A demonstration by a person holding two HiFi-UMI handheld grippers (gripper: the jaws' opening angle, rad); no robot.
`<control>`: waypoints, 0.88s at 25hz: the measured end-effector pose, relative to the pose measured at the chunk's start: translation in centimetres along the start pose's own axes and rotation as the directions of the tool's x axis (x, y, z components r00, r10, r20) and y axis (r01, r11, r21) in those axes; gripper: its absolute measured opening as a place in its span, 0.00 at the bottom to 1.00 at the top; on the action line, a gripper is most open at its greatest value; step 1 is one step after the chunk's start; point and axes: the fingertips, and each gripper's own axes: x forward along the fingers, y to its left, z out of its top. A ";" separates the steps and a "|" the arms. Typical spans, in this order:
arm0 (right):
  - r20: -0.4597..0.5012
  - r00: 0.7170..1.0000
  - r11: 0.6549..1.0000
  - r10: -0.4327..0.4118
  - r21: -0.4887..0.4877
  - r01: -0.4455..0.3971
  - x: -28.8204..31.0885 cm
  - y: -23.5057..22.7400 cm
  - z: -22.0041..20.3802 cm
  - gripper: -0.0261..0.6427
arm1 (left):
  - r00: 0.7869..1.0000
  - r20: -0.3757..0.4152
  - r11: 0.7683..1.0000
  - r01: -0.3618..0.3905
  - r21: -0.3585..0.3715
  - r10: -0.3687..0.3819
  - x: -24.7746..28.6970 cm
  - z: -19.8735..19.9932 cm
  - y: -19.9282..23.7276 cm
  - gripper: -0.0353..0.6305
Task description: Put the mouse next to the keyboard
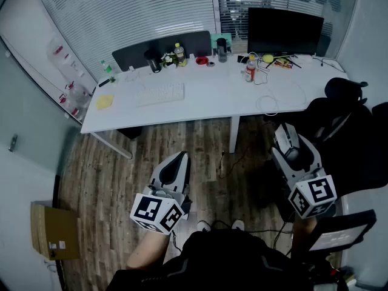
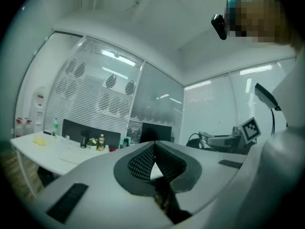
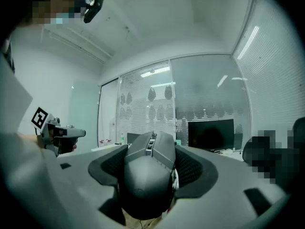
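A dark grey mouse (image 3: 148, 173) sits between the pads of my right gripper (image 3: 151, 149), which is shut on it. In the head view that gripper (image 1: 285, 137) hangs over the floor to the right of the desk leg, with the mouse (image 1: 291, 154) dark between its jaws. A white keyboard (image 1: 159, 94) lies on the white desk (image 1: 212, 99), left of middle. My left gripper (image 1: 177, 162) is low over the wooden floor, short of the desk. Its jaws meet at the tips (image 2: 153, 146) with nothing between them.
A black monitor (image 1: 285, 32) stands at the desk's back right, with bottles, cups and small items along the back edge. A yellow item (image 1: 105, 102) lies left of the keyboard. A black chair (image 1: 342, 123) stands at the right, a cardboard box (image 1: 54, 230) on the floor at the left.
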 end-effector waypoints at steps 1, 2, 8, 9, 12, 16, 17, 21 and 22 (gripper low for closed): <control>0.003 1.000 1.000 0.003 -0.004 -0.003 0.1 0.0 0.1 0.49 | 1.000 0.004 0.999 -0.029 0.019 0.028 0.1 0.1 0.4 0.10; 0.006 1.000 1.000 0.006 -0.008 -0.006 0.1 0.0 0.1 0.49 | 0.999 0.009 0.998 -0.053 0.034 0.053 0.1 0.3 0.7 0.10; 0.023 1.000 1.000 0.021 -0.021 -0.021 -0.6 1.6 0.9 0.49 | 0.994 0.031 0.994 -0.106 0.034 0.105 -1.9 1.0 2.0 0.10; 0.027 0.999 0.999 0.028 -0.019 -0.027 -0.6 1.8 0.9 0.49 | 0.993 0.029 0.993 -0.112 0.036 0.111 -2.1 0.9 2.1 0.10; 0.040 0.998 0.999 0.049 -0.007 -0.049 -0.4 1.7 1.0 0.49 | 0.989 0.035 0.989 -0.143 0.038 0.141 -2.1 0.4 2.5 0.10; 0.040 0.998 0.998 0.056 -0.013 -0.056 -0.2 1.8 0.9 0.49 | 0.991 0.035 0.992 -0.127 0.024 0.126 -2.1 0.3 2.2 0.10; 0.040 0.997 0.998 0.060 -0.012 -0.059 -0.3 2.0 1.0 0.49 | 0.992 0.035 0.992 -0.123 0.034 0.122 -2.4 0.5 2.0 0.10; 0.036 0.998 0.998 0.056 -0.003 -0.056 -0.5 3.0 1.1 0.49 | 0.990 0.036 0.986 -0.140 0.091 0.138 -3.5 1.1 2.3 0.10; 0.033 0.998 0.999 0.054 -0.007 -0.053 -0.4 3.4 1.3 0.49 | 0.989 0.035 0.985 -0.144 0.091 0.142 -3.9 1.2 2.6 0.10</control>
